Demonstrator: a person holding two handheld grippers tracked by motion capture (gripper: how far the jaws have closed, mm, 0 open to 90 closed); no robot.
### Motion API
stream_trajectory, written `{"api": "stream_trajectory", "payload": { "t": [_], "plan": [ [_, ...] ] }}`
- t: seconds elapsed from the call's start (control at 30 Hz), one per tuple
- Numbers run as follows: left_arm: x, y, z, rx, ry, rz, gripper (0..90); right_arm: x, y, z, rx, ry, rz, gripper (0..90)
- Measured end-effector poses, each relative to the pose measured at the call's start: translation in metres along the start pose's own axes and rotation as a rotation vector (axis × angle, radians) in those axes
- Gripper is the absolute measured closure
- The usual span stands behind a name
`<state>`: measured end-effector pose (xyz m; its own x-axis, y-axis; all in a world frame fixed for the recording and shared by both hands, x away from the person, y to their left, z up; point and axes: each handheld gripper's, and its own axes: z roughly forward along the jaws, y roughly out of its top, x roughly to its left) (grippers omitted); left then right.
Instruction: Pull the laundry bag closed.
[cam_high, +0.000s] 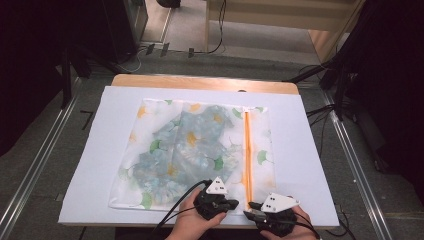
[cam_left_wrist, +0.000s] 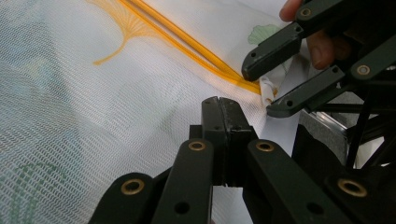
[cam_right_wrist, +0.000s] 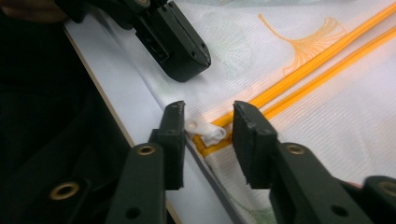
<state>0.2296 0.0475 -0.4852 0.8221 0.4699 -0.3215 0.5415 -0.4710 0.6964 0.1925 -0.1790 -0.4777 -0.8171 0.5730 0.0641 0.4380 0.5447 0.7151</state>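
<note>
A white mesh bag (cam_high: 195, 150) printed with ginkgo leaves lies flat on the white table cover (cam_high: 310, 165), with blue-green cloth inside it. Its orange zipper (cam_high: 247, 155) runs along the bag's right side toward me. The white zipper pull (cam_right_wrist: 205, 132) sits at the near end, between the jaws of my open right gripper (cam_right_wrist: 208, 126), which do not touch it. My left gripper (cam_left_wrist: 223, 109) is shut on the bag's near edge just left of the zipper. In the high view both the left gripper (cam_high: 232, 204) and the right gripper (cam_high: 252, 210) are at the table's front edge.
A wooden table edge (cam_high: 200, 82) shows beyond the white cover. Dark stands and cables (cam_high: 325, 115) crowd the floor on both sides, and metal rails (cam_high: 45, 150) run along the table. The cover is bare to the right of the bag.
</note>
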Motion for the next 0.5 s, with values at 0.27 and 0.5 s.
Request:
{"api": "stream_trajectory", "payload": {
  "t": [0.27, 0.5],
  "plan": [
    [0.0, 0.0, 0.0, 0.003, -0.004, 0.0, 89.9, -0.01, 0.001, -0.007, -0.048, 0.074, 0.131, 73.6],
    [-0.001, 0.0, 0.0, 0.002, 0.001, 0.003, 89.1, -0.022, 0.0, -0.011, -0.066, 0.084, 0.297, 83.4]
  ]
}}
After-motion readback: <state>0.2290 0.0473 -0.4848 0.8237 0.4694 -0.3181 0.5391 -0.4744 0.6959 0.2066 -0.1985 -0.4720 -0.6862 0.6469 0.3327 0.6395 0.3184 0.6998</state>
